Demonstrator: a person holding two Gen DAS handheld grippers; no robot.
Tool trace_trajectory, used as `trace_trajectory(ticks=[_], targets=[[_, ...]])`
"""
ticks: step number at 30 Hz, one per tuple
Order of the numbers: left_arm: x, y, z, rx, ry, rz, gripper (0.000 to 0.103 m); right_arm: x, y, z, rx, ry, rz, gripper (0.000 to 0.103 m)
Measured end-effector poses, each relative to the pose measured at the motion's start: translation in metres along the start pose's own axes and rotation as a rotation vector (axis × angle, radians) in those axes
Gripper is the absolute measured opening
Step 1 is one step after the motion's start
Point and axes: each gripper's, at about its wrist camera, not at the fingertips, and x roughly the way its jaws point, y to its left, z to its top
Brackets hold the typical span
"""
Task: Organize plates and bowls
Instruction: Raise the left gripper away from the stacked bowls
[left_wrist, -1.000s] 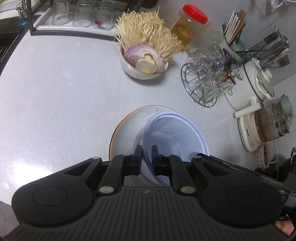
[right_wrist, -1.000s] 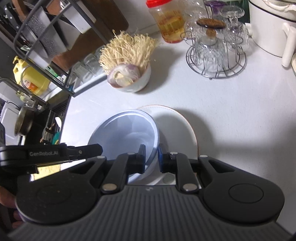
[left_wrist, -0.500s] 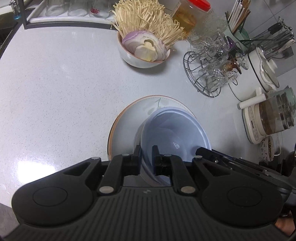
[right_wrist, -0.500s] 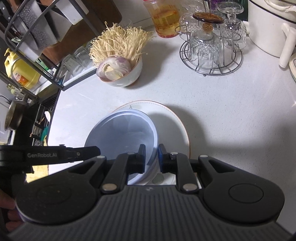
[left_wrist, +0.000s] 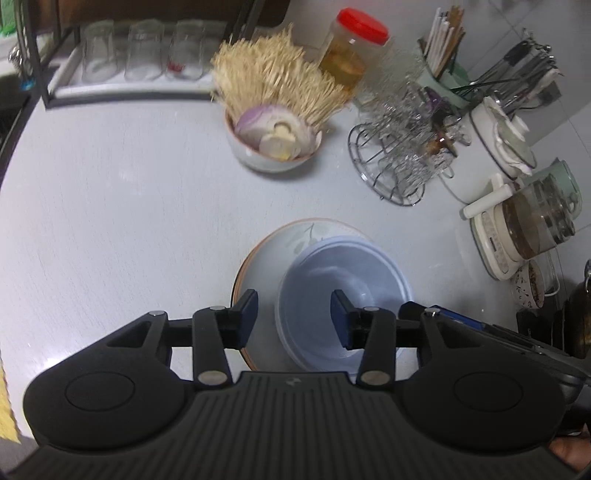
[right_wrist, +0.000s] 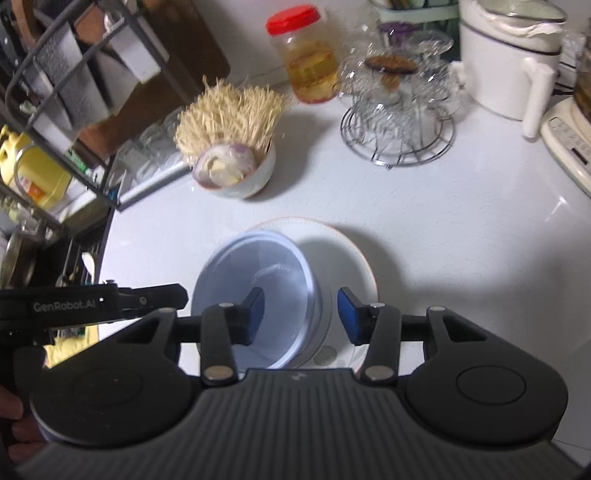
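A pale blue bowl (left_wrist: 343, 284) sits on a white plate with an orange rim (left_wrist: 273, 254) on the counter. My left gripper (left_wrist: 293, 319) is open, its jaws on either side of the bowl's left rim, not touching it. In the right wrist view the same bowl (right_wrist: 258, 280) sits on the plate (right_wrist: 343, 254). My right gripper (right_wrist: 301, 314) is open, its jaws straddling the bowl's right rim. The left gripper's arm shows at the left of that view.
A white bowl of onion and enoki mushrooms (left_wrist: 273, 144) stands behind the plate. A wire rack of glass cups (left_wrist: 402, 162), a red-lidded jar (left_wrist: 351, 59), a white pot (left_wrist: 495, 147) and a kettle (left_wrist: 532, 221) line the right. A rack of glasses (left_wrist: 140, 62) is at back left.
Both grippers opened and let go of the blue bowl's rim. The bowl now rests on the plate. Both cameras pulled back slightly.
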Motion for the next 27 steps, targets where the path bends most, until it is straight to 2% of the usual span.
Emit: trace_trajectory(ticks=[5, 13, 27], targets=[[-0.028, -0.017, 0.004, 0.052, -0.089, 0.001, 0.049, -0.026, 0.000, 0.007, -0.005, -0.094, 0.009, 0.047], [-0.078, -0.054, -0.009, 0.064, -0.260, 0.020, 0.049, -0.071, -0.008, 0.012, -0.067, -0.231, 0.060, 0.047], [-0.140, -0.113, -0.080, 0.091, -0.424, 0.064, 0.049, -0.143, -0.042, -0.011, -0.159, -0.387, 0.140, 0.047]])
